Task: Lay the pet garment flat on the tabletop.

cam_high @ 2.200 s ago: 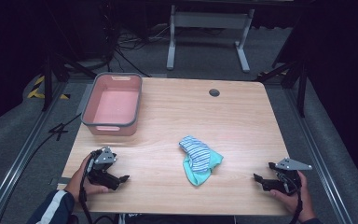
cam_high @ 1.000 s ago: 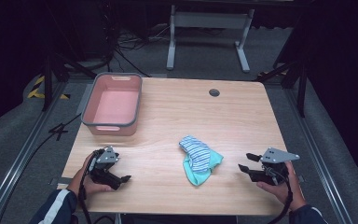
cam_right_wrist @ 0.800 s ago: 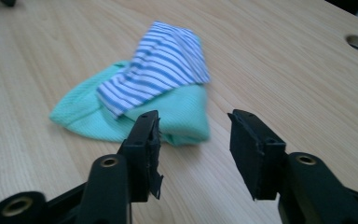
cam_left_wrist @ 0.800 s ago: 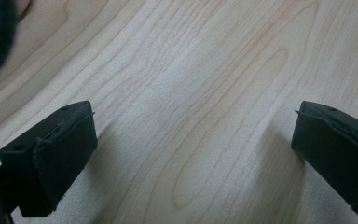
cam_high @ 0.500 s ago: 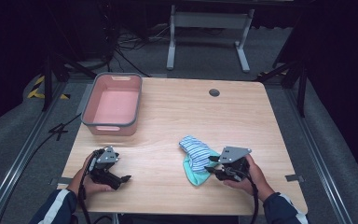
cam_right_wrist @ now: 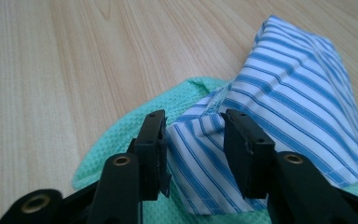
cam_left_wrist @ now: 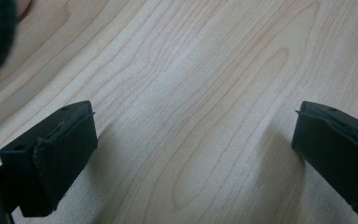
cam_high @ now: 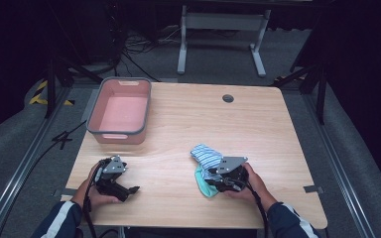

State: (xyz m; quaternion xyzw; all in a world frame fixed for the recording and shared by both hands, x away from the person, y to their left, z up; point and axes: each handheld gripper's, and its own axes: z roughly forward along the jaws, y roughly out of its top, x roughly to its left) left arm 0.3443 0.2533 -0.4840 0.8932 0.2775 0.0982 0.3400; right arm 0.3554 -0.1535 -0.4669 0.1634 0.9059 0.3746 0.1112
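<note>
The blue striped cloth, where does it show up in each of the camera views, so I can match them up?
High view: the blue striped cloth lies near the table's front middle, on the green cloth, by the right tool.
Left gripper view: bare wooden tabletop between the jaws; no cloth.
Right gripper view: the striped cloth fills the right half, a fold standing between the jaws.
Shared landmark: the tabletop's pale wood grain.

A pale wooden table [cam_high: 178, 129] bears a pink tub [cam_high: 121, 111] at ten o'clock and a striped cloth [cam_high: 206, 156] over a green cloth [cam_high: 202, 182] at five o'clock.
</note>
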